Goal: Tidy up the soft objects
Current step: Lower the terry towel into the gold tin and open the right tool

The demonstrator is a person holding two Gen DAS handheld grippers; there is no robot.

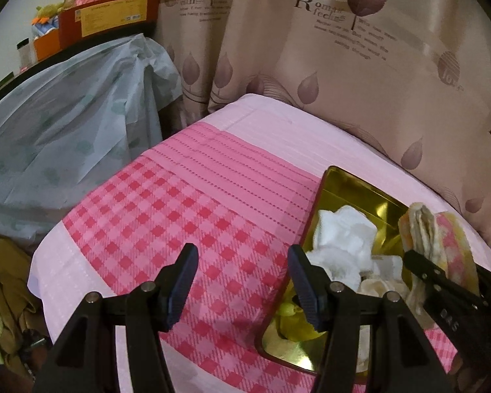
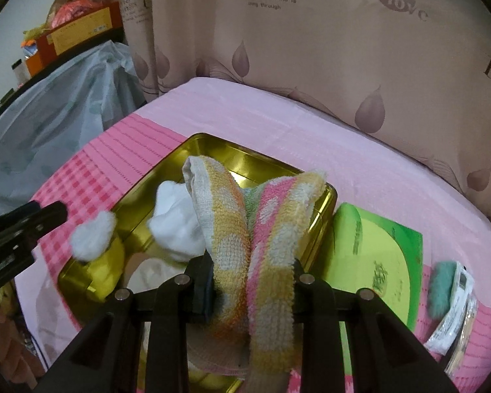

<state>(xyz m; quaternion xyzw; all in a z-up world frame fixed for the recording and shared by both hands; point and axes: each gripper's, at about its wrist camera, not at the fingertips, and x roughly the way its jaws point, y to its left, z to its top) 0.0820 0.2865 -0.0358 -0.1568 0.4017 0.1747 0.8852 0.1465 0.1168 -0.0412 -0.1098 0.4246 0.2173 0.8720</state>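
A: What did the right gripper (image 2: 250, 273) hold?

B: Its jaws were clamped on a folded towel (image 2: 262, 229) with yellow, pink and white checks. The towel hung over the gold tin (image 2: 324, 193), which stood on the pink checked cloth (image 1: 140, 216).

A: And what was inside the tin?

B: A white soft cloth (image 2: 176, 219) lay in it, near a cream piece (image 1: 381, 286) and something yellow (image 2: 109, 270) at the tin's left end. A white fluffy ball (image 2: 91, 237) sat on the yellow thing.

A: Was the left gripper (image 1: 242, 265) busy?

B: No. Its jaws stood wide apart with nothing between them, over the checked cloth, just beside the left wall of the tin.

A: What lay to the right of the tin?

B: A green packet (image 2: 376, 262) was touching it, and further right a teal fuzzy thing (image 2: 442, 290) beside a small plastic sachet (image 2: 455, 314).
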